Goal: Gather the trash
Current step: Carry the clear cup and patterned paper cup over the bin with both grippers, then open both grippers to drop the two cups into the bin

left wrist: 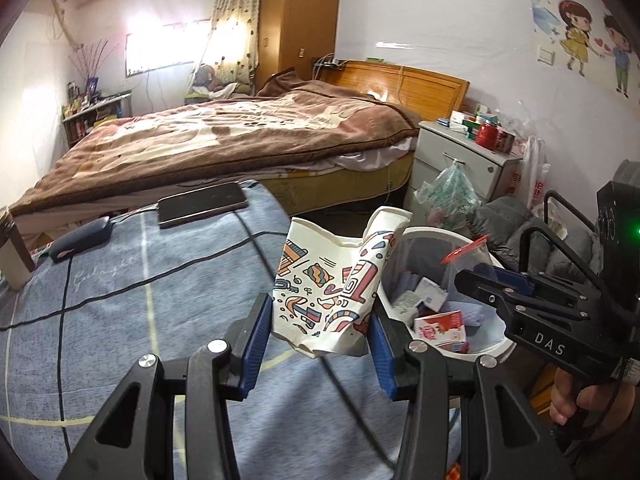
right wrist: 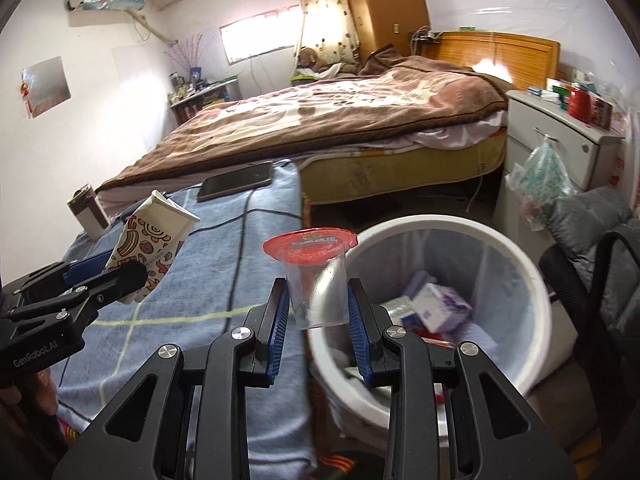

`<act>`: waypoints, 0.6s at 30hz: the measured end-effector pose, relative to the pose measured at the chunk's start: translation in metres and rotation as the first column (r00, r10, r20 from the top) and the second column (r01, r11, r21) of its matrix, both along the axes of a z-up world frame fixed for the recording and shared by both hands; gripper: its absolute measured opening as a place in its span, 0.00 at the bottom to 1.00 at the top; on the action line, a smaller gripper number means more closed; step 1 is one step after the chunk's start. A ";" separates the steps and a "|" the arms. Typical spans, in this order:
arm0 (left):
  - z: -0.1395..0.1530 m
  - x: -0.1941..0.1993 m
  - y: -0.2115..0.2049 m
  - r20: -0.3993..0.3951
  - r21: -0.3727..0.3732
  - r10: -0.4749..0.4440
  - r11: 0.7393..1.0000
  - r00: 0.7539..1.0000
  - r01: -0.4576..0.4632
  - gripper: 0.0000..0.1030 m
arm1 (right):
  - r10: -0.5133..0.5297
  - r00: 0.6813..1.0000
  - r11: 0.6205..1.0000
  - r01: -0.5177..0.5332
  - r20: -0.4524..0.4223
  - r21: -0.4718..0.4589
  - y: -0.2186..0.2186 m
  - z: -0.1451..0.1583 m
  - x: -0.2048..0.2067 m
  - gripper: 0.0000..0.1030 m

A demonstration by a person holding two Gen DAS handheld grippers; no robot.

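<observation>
1. Left gripper (left wrist: 320, 320): partly open, blue pads pressed on both sides of a crumpled paper cup (left wrist: 334, 280), white with a colourful doodle print, held above the right edge of a blue checked blanket (left wrist: 120, 300).
2. Right gripper (right wrist: 318, 304): closed narrow on a clear plastic cup (right wrist: 318, 288) with a red foil lid, upright between the blue pads, just beside the left rim of the trash bin (right wrist: 460, 228).
3. Trash bin: white, round, lined with a clear bag, standing on the floor beside the blanket's right edge; small boxes and wrappers inside.
4. Seen from the left wrist view: right gripper (left wrist: 480, 276) with the clear cup's red lid over the bin's rim; fingers of a hand (left wrist: 572, 404) wrapped round its handle.
5. Blanket's far edge: a dark phone (left wrist: 202, 204) lying flat; a dark pouch (left wrist: 80, 238) nearer the left edge, with a cable running across.
6. Background: a bed with a brown blanket (left wrist: 224, 136), a white nightstand (left wrist: 456, 160) crowded with small boxes and a red jar.
</observation>
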State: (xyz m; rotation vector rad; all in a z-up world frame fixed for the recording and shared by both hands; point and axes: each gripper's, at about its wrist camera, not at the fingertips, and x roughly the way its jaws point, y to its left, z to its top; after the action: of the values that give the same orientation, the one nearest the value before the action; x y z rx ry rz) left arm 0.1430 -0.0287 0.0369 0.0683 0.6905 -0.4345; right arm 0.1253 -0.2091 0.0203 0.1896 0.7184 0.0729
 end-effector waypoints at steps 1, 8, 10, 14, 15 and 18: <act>0.000 -0.001 -0.006 -0.001 -0.005 -0.011 1.000 1.000 0.011 0.47 | -0.008 1.000 1.000 0.008 0.001 -0.002 -0.004 0.000 -0.002 0.31; -0.005 -0.004 -0.046 -0.013 -0.015 -0.066 0.998 0.998 0.065 0.47 | -0.066 0.998 0.998 0.066 0.002 -0.013 -0.034 -0.003 -0.013 0.30; -0.010 -0.003 -0.057 -0.026 -0.023 -0.076 0.997 0.997 0.076 0.47 | -0.082 0.997 0.996 0.082 -0.007 -0.024 -0.041 -0.006 -0.013 0.27; -0.019 -0.003 -0.077 -0.053 -0.028 -0.103 0.994 0.993 0.102 0.47 | -0.109 0.994 0.994 0.108 -0.030 -0.028 -0.057 -0.014 -0.013 0.24; -0.022 -0.001 -0.082 -0.062 -0.028 -0.109 0.994 0.992 0.108 0.47 | -0.113 0.993 0.993 0.112 -0.035 -0.024 -0.060 -0.017 -0.011 0.24; -0.027 0.002 -0.095 -0.069 -0.015 -0.114 0.994 0.991 0.113 0.47 | -0.126 0.991 0.992 0.126 -0.052 -0.006 -0.069 -0.022 -0.012 0.24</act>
State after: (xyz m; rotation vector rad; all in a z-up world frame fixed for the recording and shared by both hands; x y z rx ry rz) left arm 0.1448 -0.1242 0.0097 0.0824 0.7554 -0.5517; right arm 0.1131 -0.2776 -0.0013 0.2342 0.7568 -0.0540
